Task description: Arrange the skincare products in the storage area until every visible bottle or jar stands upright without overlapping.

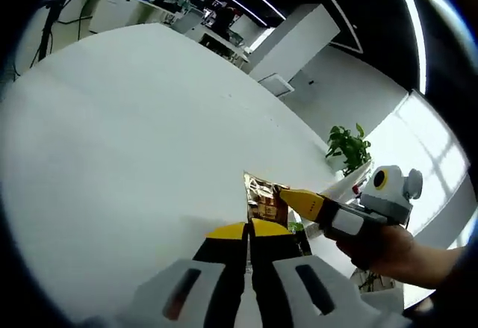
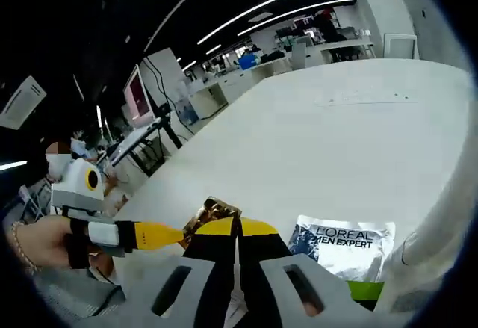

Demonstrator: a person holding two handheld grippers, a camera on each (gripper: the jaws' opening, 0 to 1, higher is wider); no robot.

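Two grippers are meeting over the white bench (image 1: pixel 134 134), both clenching one crinkled gold sachet (image 2: pixel 212 214): left gripper (image 1: pixel 249 229), right gripper (image 2: pixel 237 227). Judging the step, one should be letting go before the sachet tears. Beside it a silver sachet (image 2: pixel 342 246) is lying flat, reading "L'OREAL MEN EXPERT".

A broad white surface (image 2: pixel 351 119) stretches far back; near its front edge lie a silver L'Oreal sachet (image 2: pixel 343 247) and a crinkled gold packet (image 2: pixel 210 213).
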